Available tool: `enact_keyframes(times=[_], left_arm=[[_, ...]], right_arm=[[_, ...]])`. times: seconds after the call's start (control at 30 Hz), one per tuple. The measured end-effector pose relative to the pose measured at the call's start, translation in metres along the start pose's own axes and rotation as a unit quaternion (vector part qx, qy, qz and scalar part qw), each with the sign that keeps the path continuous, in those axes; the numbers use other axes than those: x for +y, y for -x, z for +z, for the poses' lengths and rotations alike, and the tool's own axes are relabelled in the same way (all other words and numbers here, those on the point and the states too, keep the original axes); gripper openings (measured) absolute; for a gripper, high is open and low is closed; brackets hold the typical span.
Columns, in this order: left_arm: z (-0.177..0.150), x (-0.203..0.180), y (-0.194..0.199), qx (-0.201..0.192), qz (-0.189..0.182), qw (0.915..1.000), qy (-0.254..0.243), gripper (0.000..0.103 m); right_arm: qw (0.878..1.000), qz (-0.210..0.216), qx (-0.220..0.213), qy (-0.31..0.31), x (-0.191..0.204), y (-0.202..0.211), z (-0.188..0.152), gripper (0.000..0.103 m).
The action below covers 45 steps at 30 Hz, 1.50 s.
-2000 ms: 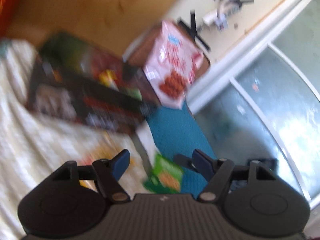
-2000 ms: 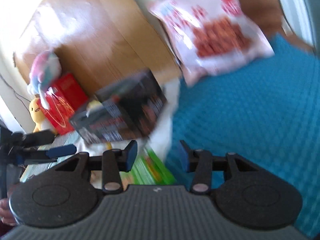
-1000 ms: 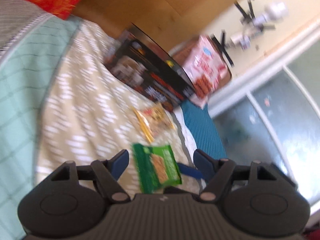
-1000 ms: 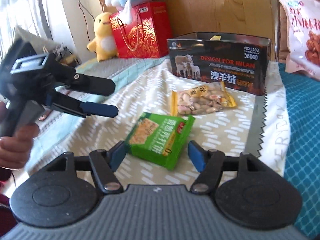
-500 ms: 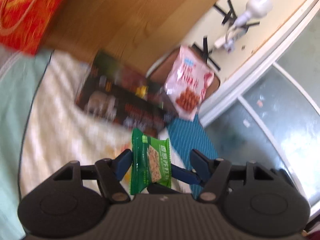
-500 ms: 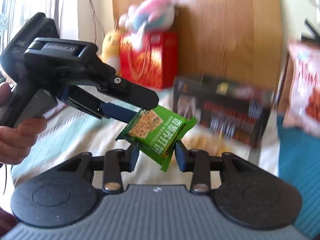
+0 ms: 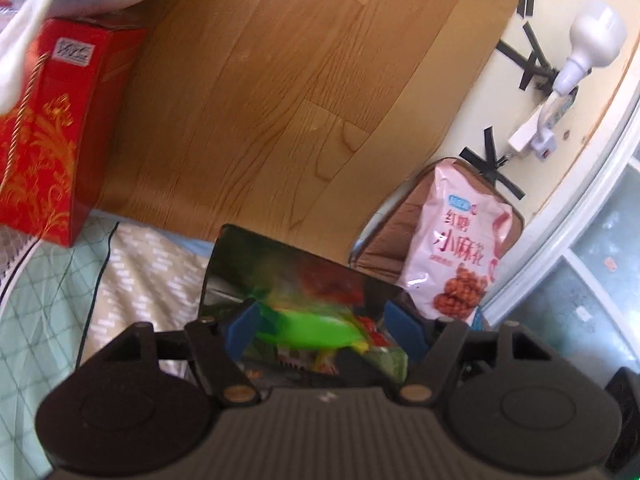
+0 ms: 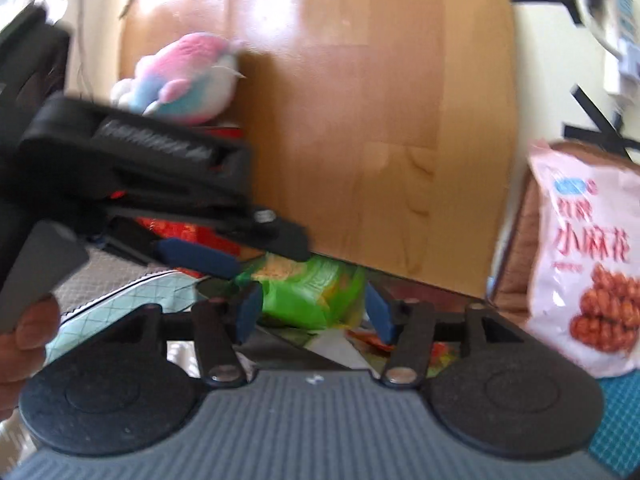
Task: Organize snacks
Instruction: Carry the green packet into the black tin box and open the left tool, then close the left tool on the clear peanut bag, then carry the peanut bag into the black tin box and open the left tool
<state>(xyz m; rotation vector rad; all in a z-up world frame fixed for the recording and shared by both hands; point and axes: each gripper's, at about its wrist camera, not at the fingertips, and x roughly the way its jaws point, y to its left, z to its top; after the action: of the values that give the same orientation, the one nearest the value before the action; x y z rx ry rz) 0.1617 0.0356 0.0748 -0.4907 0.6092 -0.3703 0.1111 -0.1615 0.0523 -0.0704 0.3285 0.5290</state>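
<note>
The green packet [image 7: 308, 326] hangs between the blue pads of the left gripper [image 7: 323, 330], just above the open black box [image 7: 218, 276]. Its 9 o'clock end sits against the left pad. A clear gap separates its 3 o'clock end from the other pad, so these jaws stand apart and pinch nothing; they have just been opening.

In the right wrist view the same packet fills the space between the pads of the right gripper [image 8: 313, 314], an edge close to each one. These jaws have also just been opening. Blur hides whether the pads press on the packet, so I cannot tell if it is gripped. The left gripper reaches in from 9 o'clock, one blue finger pointing at the packet's upper corner, with part of the person's hand [image 8: 24, 336] at the frame's edge.

The packet is smeared in both views and its print cannot be read. The box's near wall is hidden behind the gripper bodies, and its lettering is out of sight.

Inside the box lie other wrappers [image 7: 370, 332], red, yellow and pale, too blurred to name.

At 2 o'clock from the box a pink snack bag [image 7: 460, 256] stands upright. A red gift bag [image 7: 40, 140] stands at 10 o'clock, with a plush toy [image 8: 184, 76] on top of it, cut off in the left view. A wooden headboard [image 7: 280, 100] rises behind the box at 12 o'clock.
</note>
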Motion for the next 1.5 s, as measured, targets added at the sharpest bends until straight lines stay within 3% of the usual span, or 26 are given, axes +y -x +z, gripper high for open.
enact_keyframes(times=[0.1, 0.17, 0.27, 0.43, 0.47, 0.5, 0.53, 0.6, 0.73, 0.87, 0.97, 1.17, 1.5], left_arm=[[-0.019, 0.006, 0.03, -0.017, -0.031, 0.9994, 0.005, 0.074], [-0.037, 0.015, 0.041, 0.0, -0.048, 0.9985, 0.027, 0.075], [-0.064, 0.028, 0.038, 0.038, -0.057, 0.9952, 0.069, 0.075], [-0.098, 0.037, 0.011, 0.101, -0.041, 0.9885, 0.105, 0.072], [-0.103, 0.036, 0.01, 0.098, -0.045, 0.9886, 0.105, 0.072], [-0.106, 0.034, 0.011, 0.094, -0.045, 0.9895, 0.1, 0.072], [-0.108, 0.032, 0.011, 0.097, -0.048, 0.9893, 0.097, 0.065], [-0.113, 0.031, 0.011, 0.102, -0.05, 0.9885, 0.1, 0.06], [-0.118, 0.031, 0.024, 0.1, -0.043, 0.9893, 0.097, 0.057], [-0.123, 0.041, 0.043, 0.093, -0.042, 0.9885, 0.111, 0.047], [-0.111, 0.039, 0.051, 0.076, -0.052, 0.9896, 0.111, 0.047], [-0.066, 0.022, 0.051, 0.037, -0.053, 0.9959, 0.064, 0.047], [0.001, 0.0, -0.015, 0.03, -0.025, 0.9992, 0.0, 0.047]], right_arm=[[0.996, 0.057, 0.004, -0.062, -0.025, 0.036, -0.013, 0.061], [0.992, 0.08, 0.034, -0.093, -0.039, 0.051, -0.03, 0.063], [0.985, 0.079, 0.085, -0.13, -0.051, 0.052, -0.055, 0.063], [0.979, 0.076, 0.14, -0.124, -0.042, 0.038, -0.075, 0.063], [0.981, 0.076, 0.139, -0.116, -0.038, 0.039, -0.076, 0.063], [0.981, 0.078, 0.141, -0.105, -0.035, 0.039, -0.075, 0.06], [0.98, 0.09, 0.146, -0.103, -0.033, 0.04, -0.074, 0.045], [0.977, 0.1, 0.154, -0.111, -0.029, 0.046, -0.077, 0.034], [0.974, 0.118, 0.155, -0.116, -0.016, 0.063, -0.08, 0.031], [0.972, 0.135, 0.156, -0.115, 0.0, 0.073, -0.084, 0.02], [0.976, 0.134, 0.134, -0.11, 0.003, 0.074, -0.074, 0.018], [0.988, 0.109, 0.076, -0.079, 0.005, 0.064, -0.042, 0.018], [0.995, 0.047, 0.029, -0.083, -0.035, 0.002, -0.003, 0.018]])
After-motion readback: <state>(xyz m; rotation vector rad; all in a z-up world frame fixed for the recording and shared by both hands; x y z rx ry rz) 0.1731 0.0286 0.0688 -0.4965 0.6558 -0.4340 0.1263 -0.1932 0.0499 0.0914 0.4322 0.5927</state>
